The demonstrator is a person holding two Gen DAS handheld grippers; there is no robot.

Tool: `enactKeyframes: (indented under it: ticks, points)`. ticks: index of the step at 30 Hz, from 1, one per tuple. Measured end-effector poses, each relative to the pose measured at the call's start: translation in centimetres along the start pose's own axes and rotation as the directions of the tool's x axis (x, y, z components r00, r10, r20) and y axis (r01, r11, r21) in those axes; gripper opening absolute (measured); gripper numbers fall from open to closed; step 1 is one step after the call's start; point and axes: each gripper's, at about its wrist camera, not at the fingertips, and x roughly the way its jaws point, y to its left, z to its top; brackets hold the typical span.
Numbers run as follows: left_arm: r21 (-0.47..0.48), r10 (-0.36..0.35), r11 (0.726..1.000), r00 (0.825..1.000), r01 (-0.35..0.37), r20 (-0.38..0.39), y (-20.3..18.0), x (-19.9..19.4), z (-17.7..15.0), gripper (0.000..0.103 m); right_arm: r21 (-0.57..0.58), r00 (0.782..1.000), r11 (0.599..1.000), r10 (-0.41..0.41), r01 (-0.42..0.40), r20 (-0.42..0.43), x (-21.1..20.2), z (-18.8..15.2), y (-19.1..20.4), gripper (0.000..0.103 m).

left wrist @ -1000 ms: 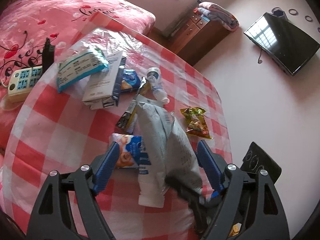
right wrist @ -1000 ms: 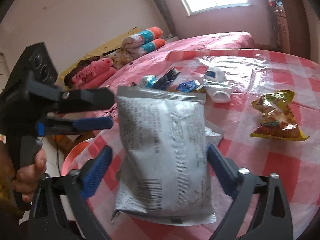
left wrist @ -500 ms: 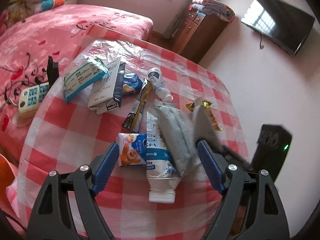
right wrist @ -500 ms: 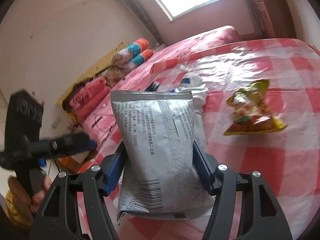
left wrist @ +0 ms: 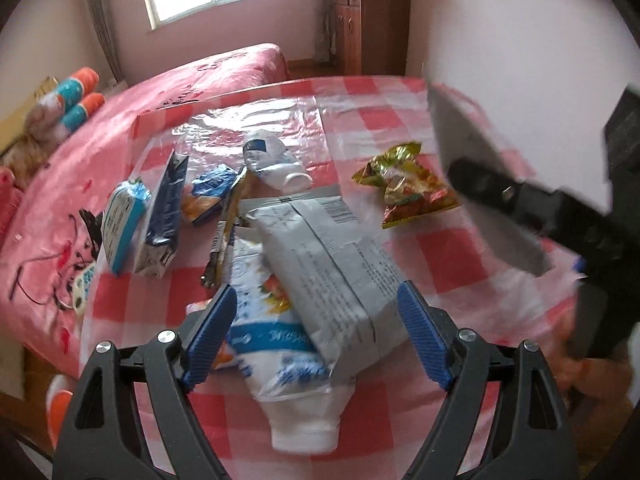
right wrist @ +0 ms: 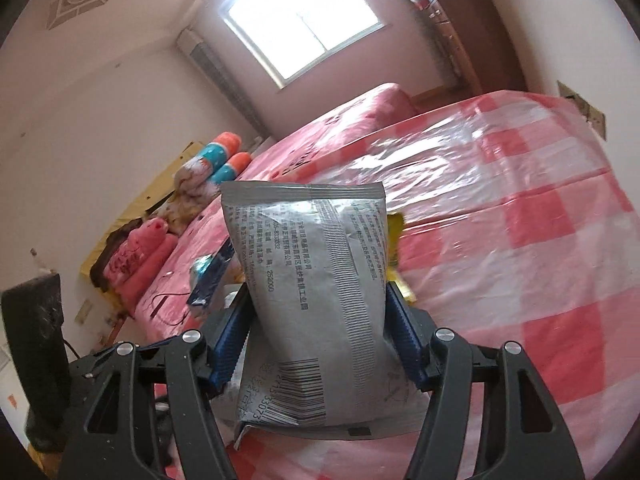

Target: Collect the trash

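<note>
At lower centre of the right wrist view, the right gripper [right wrist: 316,340] is clamped on a silver pouch [right wrist: 316,280] hiding most trash behind; left gripper [left wrist: 316,340] jaws gape apart over another grey packet [left wrist: 332,264], its edges blurred.

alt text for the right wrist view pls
The right gripper clamps a grey foil snack bag upright between its blue pads, above a round table with a red-and-white checked cloth. Behind lie a pink bed and a bright window.

Checked table [left wrist: 460,248]: wrappers, silver pouch [left wrist: 332,264], bottle [left wrist: 272,160].
</note>
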Motion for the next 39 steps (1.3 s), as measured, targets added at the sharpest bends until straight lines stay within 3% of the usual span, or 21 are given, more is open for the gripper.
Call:
enactKeyframes:
  ticks: [6, 18, 26, 33, 39]
  points:
    - [0.043, 0.099, 0.994, 0.994, -0.098, -0.039, -1.7, 2.8, 0.7, 0.083, 0.004, 1.000, 1.000, -0.004, 0.004, 0.006, -0.6, 0.2, -0.8, 0.065]
    - [0.035, 0.133, 0.991, 0.991, -0.133, -0.020, -3.5, 5.6, 2.4, 0.088, 0.051, 1.000, 0.999, -0.004, 0.003, 0.010, -0.6, 0.5, -1.6, 0.065]
    - [0.026, 0.086, 0.996, 0.996, -0.086, 0.011, -3.7, 5.5, 2.4, 0.076, 0.054, 1.000, 0.999, -0.001, 0.001, 0.000, -0.4, 0.4, -1.7, 0.065]
    - [0.020, 0.024, 1.000, 1.000, -0.025, 0.017, -3.8, 5.0, 2.1, 0.072, 0.074, 1.000, 0.997, 0.006, -0.005, -0.003, -0.3, 0.3, -2.0, 0.065]
    - [-0.040, -0.049, 0.998, 0.999, 0.050, 0.024, -2.4, 3.6, 1.8, 0.072, 0.115, 0.999, 0.992, 0.042, -0.041, -0.006, -0.2, 0.2, -2.8, 0.065]
